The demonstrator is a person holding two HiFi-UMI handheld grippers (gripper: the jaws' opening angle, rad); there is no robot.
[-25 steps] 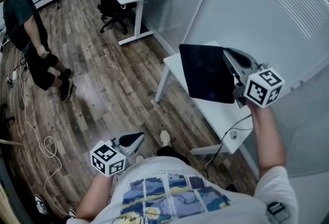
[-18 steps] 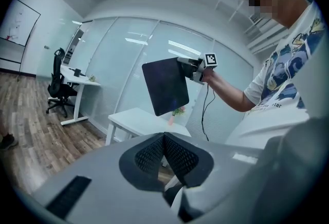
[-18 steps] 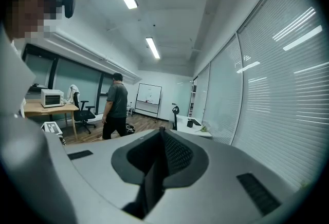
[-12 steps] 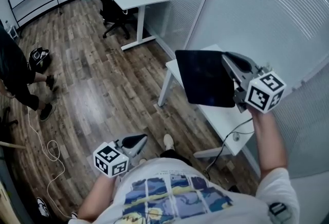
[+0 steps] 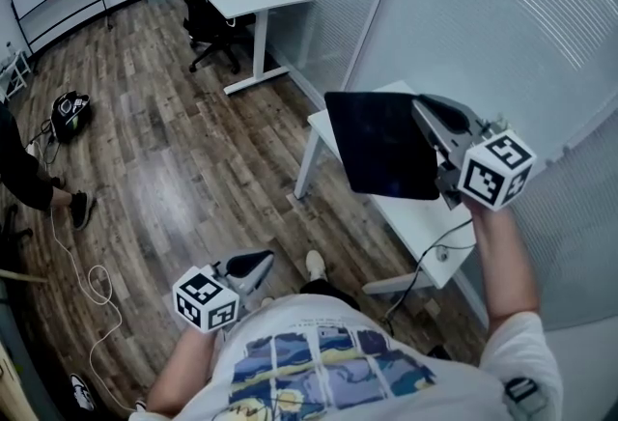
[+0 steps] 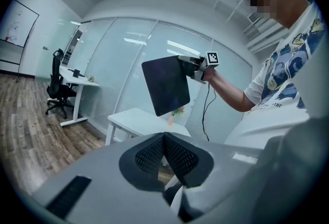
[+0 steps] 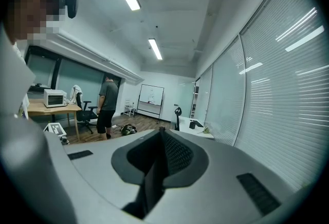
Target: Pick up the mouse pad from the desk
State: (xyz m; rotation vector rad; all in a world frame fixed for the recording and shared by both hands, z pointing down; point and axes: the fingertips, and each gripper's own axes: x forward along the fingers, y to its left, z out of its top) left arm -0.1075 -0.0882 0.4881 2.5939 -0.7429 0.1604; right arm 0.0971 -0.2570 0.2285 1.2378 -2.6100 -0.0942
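We judge the pick-up done: our right hand-held gripper (image 5: 436,141) pinches the mouse pad (image 5: 384,144) by one edge, holding it upright in the air above the worktop (image 5: 425,216). Our left hand-held gripper (image 5: 253,265) hangs low, jaws pressed together on nothing. The next move calls only for a steady grip.

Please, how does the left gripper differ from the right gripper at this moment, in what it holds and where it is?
The right gripper is shut on the dark mouse pad; the left gripper is shut on nothing. The right gripper is high above the white desk; the left gripper is low, near the person's waist. Both carry a cube with square markers.
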